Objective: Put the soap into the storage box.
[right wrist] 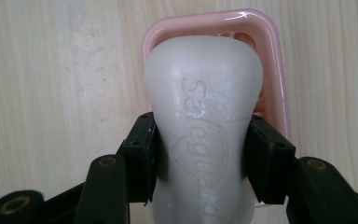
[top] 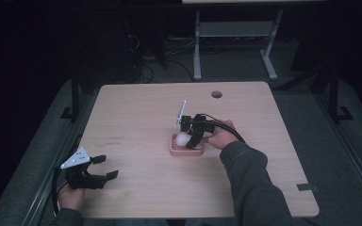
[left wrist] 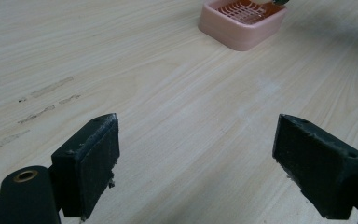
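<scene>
- The right claw (right wrist: 200, 149) was clamped on a white soap bar (right wrist: 204, 107), one jaw pressed against each side at the bar's narrowed waist, the embossed lettering facing the camera.
- Directly beyond the claw, under the bar's far end, lay a pink soap dish (right wrist: 270, 51); its rim showed around the soap, and whether the bar touched the dish could not be told.
- In the high view the right claw (top: 192, 136) pointed down over the dish (top: 174, 149) near the middle of the tabletop (top: 136, 122), the right hand (top: 220, 136) behind it, the sleeved forearm running back toward the near edge.
- The left claw (left wrist: 196, 163) was spread wide with nothing between its jaws, bare wood beneath.
- Well ahead of it sat the dish (left wrist: 228, 32).
- The left hand (top: 70, 195) held it low at the tabletop's near-left corner.
</scene>
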Demonstrator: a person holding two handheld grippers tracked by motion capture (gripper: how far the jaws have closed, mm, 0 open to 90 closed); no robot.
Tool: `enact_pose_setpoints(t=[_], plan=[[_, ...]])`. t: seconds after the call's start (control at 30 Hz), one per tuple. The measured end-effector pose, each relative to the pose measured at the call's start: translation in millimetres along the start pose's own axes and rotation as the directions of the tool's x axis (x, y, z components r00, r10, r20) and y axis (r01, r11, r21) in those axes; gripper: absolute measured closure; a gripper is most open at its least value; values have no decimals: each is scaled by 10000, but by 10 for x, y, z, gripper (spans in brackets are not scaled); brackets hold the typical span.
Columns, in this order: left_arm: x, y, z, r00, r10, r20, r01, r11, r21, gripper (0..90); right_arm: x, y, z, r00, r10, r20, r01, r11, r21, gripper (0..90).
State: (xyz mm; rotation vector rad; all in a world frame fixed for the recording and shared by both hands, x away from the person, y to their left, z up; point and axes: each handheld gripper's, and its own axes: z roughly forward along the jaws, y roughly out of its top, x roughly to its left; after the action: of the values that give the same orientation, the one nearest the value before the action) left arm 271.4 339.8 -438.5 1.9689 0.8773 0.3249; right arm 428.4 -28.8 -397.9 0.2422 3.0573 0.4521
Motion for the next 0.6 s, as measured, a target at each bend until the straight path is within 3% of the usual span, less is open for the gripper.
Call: enact_pose_setpoints(t=[0.6], plan=[[6, 1, -5, 10000, 12, 33, -12, 10000, -27, 139, -97, 30, 149, 9998, 167, -128, -166, 9998, 109, 489]])
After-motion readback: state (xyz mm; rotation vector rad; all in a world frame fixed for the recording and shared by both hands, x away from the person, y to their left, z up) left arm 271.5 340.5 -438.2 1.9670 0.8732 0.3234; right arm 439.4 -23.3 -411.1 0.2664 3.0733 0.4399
